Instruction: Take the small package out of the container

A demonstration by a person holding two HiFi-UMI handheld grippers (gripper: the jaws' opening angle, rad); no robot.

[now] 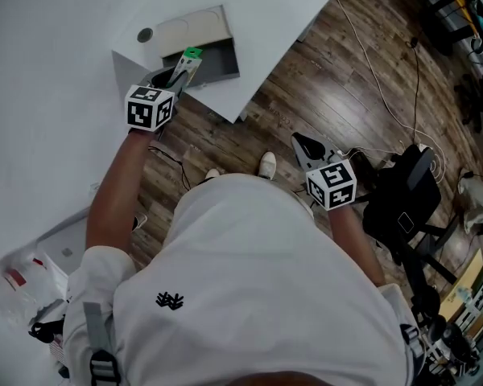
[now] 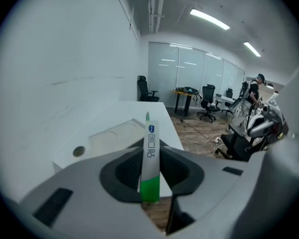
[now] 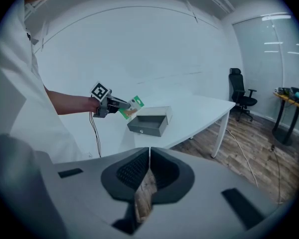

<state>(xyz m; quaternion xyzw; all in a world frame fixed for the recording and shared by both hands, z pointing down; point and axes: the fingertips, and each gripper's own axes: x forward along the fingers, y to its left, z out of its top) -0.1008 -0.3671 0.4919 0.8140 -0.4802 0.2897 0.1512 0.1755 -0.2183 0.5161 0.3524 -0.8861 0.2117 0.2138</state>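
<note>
Left gripper view shows my left gripper (image 2: 150, 153) clamped on the small package (image 2: 150, 166), a flat white sachet with a green end that stands upright between my pads and pokes out past the tips. In the head view I hold it in the air, out of the container (image 1: 217, 61), just over the end of its open grey drawer, which sits at the near corner of the white table (image 1: 56, 47). My right gripper (image 3: 149, 156) hangs low over the wooden floor (image 1: 362, 95), well apart from the table, its jaws pressed together with nothing between them.
</note>
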